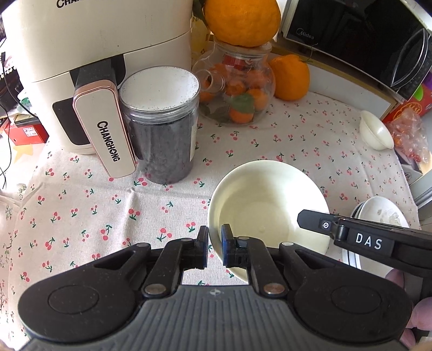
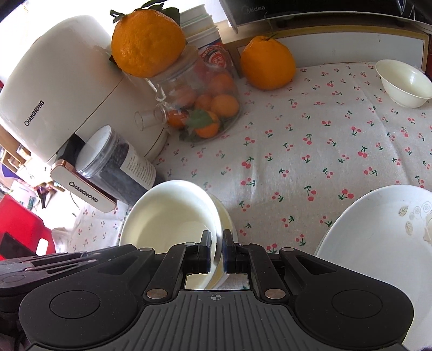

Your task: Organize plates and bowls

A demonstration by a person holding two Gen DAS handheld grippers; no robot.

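A cream bowl is held over the cherry-print tablecloth. My left gripper is shut on its near rim. My right gripper is shut on the rim of the same bowl; a second cream rim shows just behind it, so it may be two nested bowls. The right gripper's arm reaches in over the bowl from the right in the left wrist view. A small cream bowl stands at the far right. A stack of white plates with a leaf pattern sits at the near right.
A cream Changhong air fryer stands far left, with a clear jar of dark grains before it. A glass jar of small oranges carries a big orange; another orange lies beside it. A microwave is behind.
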